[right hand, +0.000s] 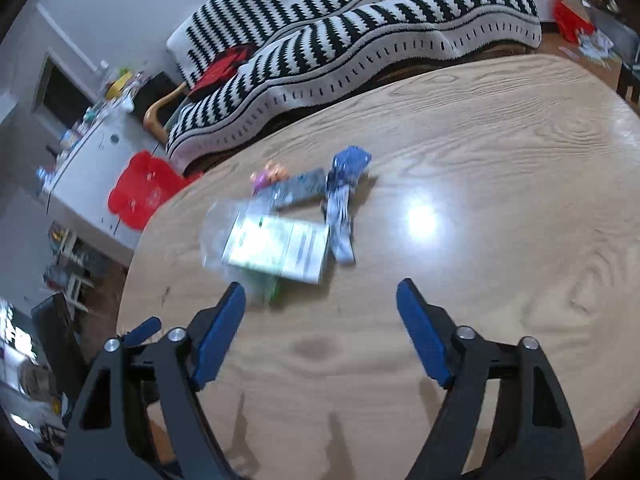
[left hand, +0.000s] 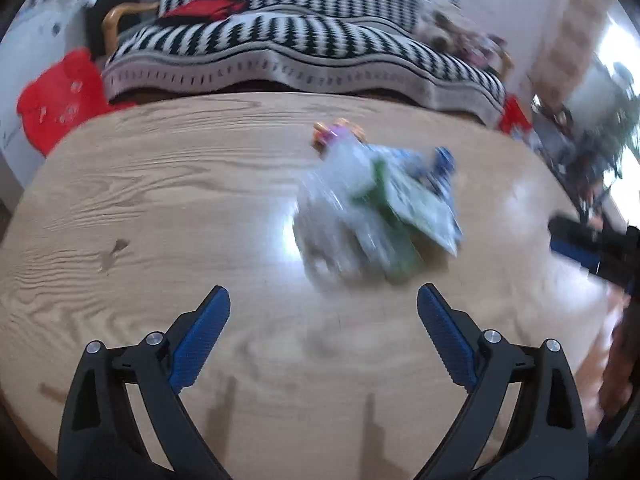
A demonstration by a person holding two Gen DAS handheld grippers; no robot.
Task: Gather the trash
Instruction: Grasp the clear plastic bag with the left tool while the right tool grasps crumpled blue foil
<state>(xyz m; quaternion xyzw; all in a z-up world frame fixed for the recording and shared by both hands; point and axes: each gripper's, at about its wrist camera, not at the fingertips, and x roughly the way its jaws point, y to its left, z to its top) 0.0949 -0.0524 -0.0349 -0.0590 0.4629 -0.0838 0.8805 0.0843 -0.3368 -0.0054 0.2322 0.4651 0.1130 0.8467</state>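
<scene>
Trash pile point(right hand: 288, 224) heaped mid-table point(right hand: 500, 160), just ahead of right gripper point(right hand: 320, 300), a little left of its line; long axis unclear through blur. Left gripper point(left hand: 323, 304) farther back. Both spread wide, holding nothing

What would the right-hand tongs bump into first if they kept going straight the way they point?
Probably the bare wooden table, just short of the trash pile. The right tongs are open and empty; blur makes depth uncertain.
</scene>
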